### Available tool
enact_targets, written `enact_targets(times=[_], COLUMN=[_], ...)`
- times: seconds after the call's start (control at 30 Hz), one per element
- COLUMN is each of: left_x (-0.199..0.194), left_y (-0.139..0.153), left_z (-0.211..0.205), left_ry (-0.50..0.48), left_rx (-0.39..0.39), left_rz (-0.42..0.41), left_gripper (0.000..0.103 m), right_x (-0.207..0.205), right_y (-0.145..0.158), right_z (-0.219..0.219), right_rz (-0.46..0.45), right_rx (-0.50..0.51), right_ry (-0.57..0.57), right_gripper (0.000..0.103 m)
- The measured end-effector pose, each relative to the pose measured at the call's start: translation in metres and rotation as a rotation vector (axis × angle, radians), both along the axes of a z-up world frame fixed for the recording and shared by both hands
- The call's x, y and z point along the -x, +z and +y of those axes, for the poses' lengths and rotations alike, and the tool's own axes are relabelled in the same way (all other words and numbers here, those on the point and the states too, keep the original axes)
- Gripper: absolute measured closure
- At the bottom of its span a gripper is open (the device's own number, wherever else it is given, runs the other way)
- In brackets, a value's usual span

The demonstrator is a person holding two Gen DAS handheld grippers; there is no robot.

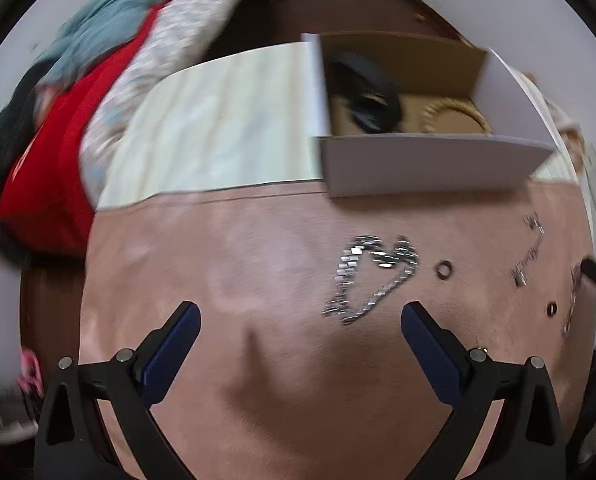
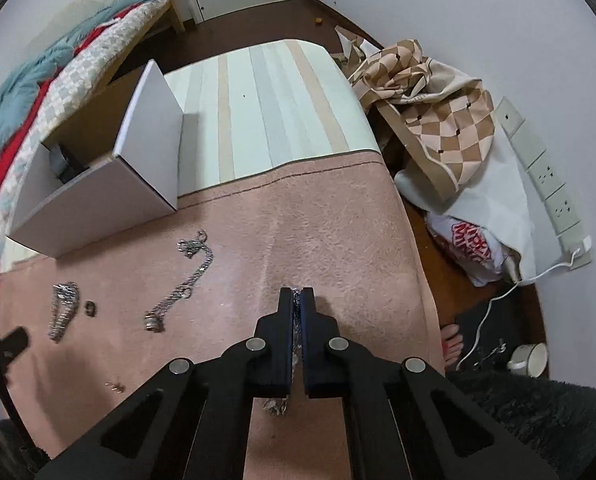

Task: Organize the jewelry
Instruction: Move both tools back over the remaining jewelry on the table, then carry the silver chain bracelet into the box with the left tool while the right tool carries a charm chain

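A: What could go wrong here?

B: The right tool (image 2: pixel 296 296) is clenched on a silver chain (image 2: pixel 295 322) that dangles below the pads; a thin link may slip out on the way to the box (image 2: pixel 97 196). The left tool (image 1: pixel 300 314) hangs released above the pink blanket (image 2: pixel 318 220).

A: Count what lies loose?

B: One watch (image 2: pixel 62 308), one long chain (image 2: pixel 185 280), two dark rings (image 1: pixel 444 270) (image 1: pixel 552 309), one box. Smaller bits are too blurred to count.
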State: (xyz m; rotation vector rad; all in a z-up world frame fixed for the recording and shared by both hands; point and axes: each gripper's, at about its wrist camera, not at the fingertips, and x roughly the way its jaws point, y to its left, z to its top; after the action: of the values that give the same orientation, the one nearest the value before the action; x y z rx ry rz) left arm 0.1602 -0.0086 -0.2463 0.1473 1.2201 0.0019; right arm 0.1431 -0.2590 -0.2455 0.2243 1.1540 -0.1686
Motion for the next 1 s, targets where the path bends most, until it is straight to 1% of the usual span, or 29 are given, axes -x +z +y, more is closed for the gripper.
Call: enact_targets(times=[0.07, 0.1, 0.13, 0.17, 0.2, 0.23, 0.27, 0.3, 0.33, 0.37, 0.4, 0.5, 0.6, 0.7, 0.83, 1.0], left_x=[-0.004, -0.006, -0.009, -0.011, -0.013, -0.015, -0.016, -0.016, -0.016, -0.016, -0.016, -0.014, -0.010, -0.006, 0.003, 0.010], left_y=[-0.004, -0.006, -0.010, -0.013, -0.016, -0.020, -0.024, -0.022, -0.023, -0.022, -0.024, -0.022, -0.020, -0.008, 0.016, 0.059], left_z=[-0.010, -0.015, -0.019, -0.023, -0.027, -0.029, -0.032, -0.033, -0.036, -0.036, -0.038, -0.037, -0.031, -0.017, -0.001, 0.016], left_ry=[-0.048, -0.069, -0.083, -0.099, -0.113, -0.122, -0.141, -0.150, -0.166, -0.175, -0.178, -0.175, -0.145, -0.113, -0.082, -0.063], left_rx=[-0.006, -0.013, -0.024, -0.024, -0.024, -0.026, -0.027, -0.022, -0.024, -0.007, 0.003, 0.027, 0.088, 0.148, 0.217, 0.289], left_rz=[0.007, 0.010, 0.017, 0.027, 0.041, 0.052, 0.070, 0.044, 0.049, 0.043, 0.055, 0.053, 0.076, 0.072, 0.050, -0.002], left_gripper=[0.001, 0.005, 0.014, 0.018, 0.030, 0.043, 0.047, 0.052, 0.065, 0.076, 0.098, 0.101, 0.101, 0.101, 0.101, 0.101], right_x=[0.003, 0.005, 0.006, 0.007, 0.009, 0.010, 0.012, 0.014, 0.015, 0.017, 0.019, 0.022, 0.026, 0.028, 0.027, 0.022], right_y=[0.008, 0.010, 0.013, 0.017, 0.020, 0.022, 0.024, 0.027, 0.028, 0.031, 0.034, 0.041, 0.055, 0.066, 0.086, 0.117], right_z=[-0.002, -0.002, -0.004, -0.005, -0.006, -0.007, -0.009, -0.011, -0.013, -0.015, -0.016, -0.020, -0.018, -0.012, 0.002, 0.015], right_rz=[-0.013, -0.017, -0.022, -0.027, -0.032, -0.036, -0.041, -0.044, -0.046, -0.052, -0.056, -0.066, -0.085, -0.089, -0.105, -0.154], right_rx=[-0.022, -0.030, -0.042, -0.058, -0.069, -0.079, -0.098, -0.116, -0.129, -0.141, -0.152, -0.183, -0.202, -0.192, -0.190, -0.230], right_ry=[-0.003, -0.006, -0.009, -0.014, -0.019, -0.021, -0.026, -0.032, -0.034, -0.038, -0.040, -0.041, -0.026, 0.005, 0.060, 0.110], right_gripper=[0.100, 0.100, 0.100, 0.100, 0.100, 0.100, 0.100, 0.100, 0.100, 0.100, 0.100, 0.100, 0.100, 0.100, 0.100, 0.100])
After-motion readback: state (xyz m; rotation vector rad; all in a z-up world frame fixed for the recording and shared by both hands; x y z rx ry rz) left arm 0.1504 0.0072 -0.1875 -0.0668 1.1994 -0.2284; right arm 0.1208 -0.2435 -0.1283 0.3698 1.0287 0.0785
